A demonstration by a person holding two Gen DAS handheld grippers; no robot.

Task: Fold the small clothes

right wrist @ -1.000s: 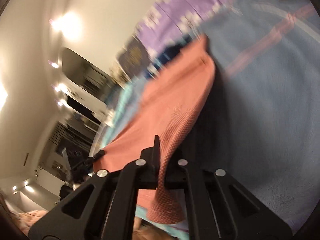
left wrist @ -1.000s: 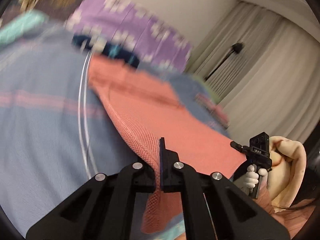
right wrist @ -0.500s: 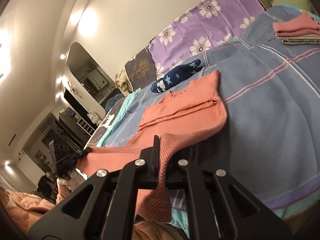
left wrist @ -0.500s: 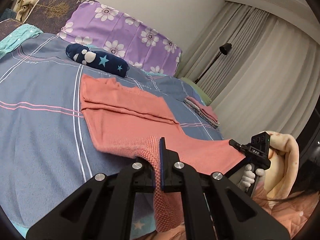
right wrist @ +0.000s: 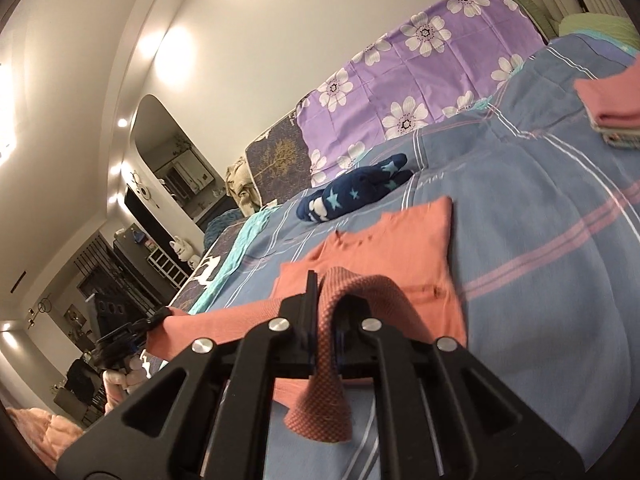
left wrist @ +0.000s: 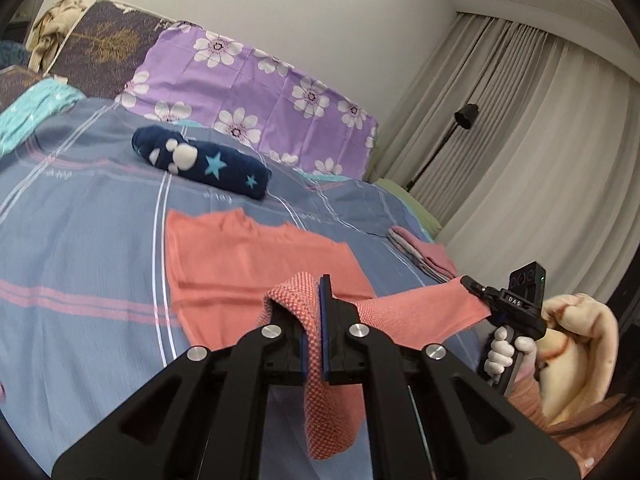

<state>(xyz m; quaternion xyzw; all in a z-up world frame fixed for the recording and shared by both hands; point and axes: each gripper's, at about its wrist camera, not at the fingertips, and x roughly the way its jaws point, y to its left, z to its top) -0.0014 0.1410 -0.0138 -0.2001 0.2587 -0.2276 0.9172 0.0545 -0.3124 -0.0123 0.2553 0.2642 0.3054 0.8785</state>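
A salmon-pink shirt (left wrist: 248,264) lies on the blue striped bedspread (left wrist: 80,240), collar end far, sides folded in. My left gripper (left wrist: 314,308) is shut on its near hem corner, lifted above the bed. My right gripper (right wrist: 320,304) is shut on the other hem corner of the shirt (right wrist: 396,248). The hem stretches taut between them. Each gripper shows in the other's view: the right gripper (left wrist: 476,288) at the right, the left gripper (right wrist: 158,316) at the left.
A rolled navy star-print garment (left wrist: 200,162) lies beyond the shirt. A stack of folded clothes (left wrist: 424,254) sits at the right; it also shows in the right wrist view (right wrist: 612,108). Purple flowered pillow (left wrist: 256,100) at the headboard. Curtains and a floor lamp (left wrist: 464,116) stand right.
Both grippers have lifted the hem and carried it forward toward the collar end. The shirt's near half now hangs raised above the bed instead of trailing low.
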